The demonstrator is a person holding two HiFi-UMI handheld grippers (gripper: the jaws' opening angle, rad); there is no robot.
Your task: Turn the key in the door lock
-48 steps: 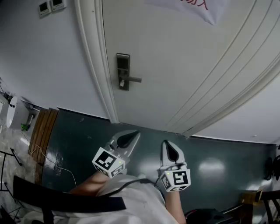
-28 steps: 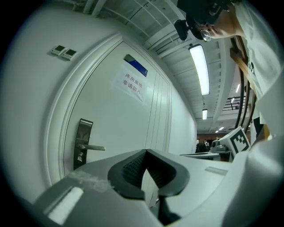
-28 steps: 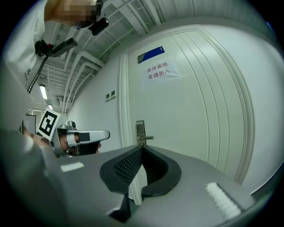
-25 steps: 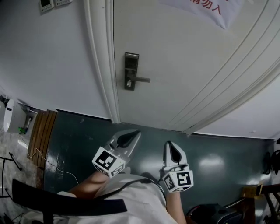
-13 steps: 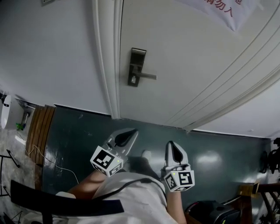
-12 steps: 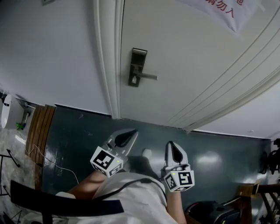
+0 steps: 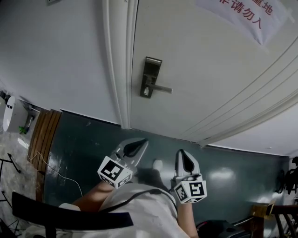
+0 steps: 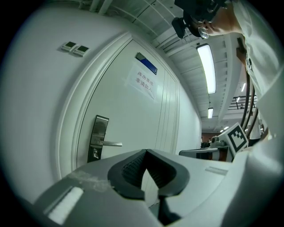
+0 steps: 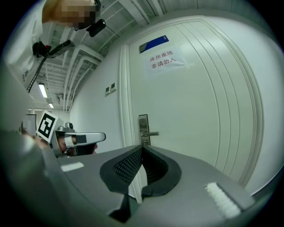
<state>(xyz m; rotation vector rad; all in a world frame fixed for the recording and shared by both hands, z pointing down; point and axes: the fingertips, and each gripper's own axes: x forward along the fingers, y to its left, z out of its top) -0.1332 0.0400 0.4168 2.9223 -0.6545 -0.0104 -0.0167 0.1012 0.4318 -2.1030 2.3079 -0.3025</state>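
A white door carries a steel lock plate (image 7: 150, 76) with a lever handle (image 7: 161, 88) pointing right. Below the lever sits a small keyhole fitting (image 7: 147, 92), too small to tell whether a key is in it. The plate also shows in the left gripper view (image 8: 99, 137) and the right gripper view (image 9: 143, 128). My left gripper (image 7: 142, 141) and right gripper (image 7: 179, 152) hover over the floor, well short of the door, side by side. Both point toward it. Each is shut with nothing between its pads (image 8: 145, 152) (image 9: 142, 147).
The white door frame (image 7: 118, 69) runs left of the lock. A paper sign (image 7: 242, 14) hangs high on the door. Wall switches (image 8: 74, 48) sit left of the frame. A wooden slatted piece (image 7: 44, 135) lies at the floor's left. A shoe tip (image 7: 157, 164) shows between the grippers.
The door and lock have grown nearer and slid right and down in the head view. A shoe tip has appeared between the grippers. Both grippers stay shut.
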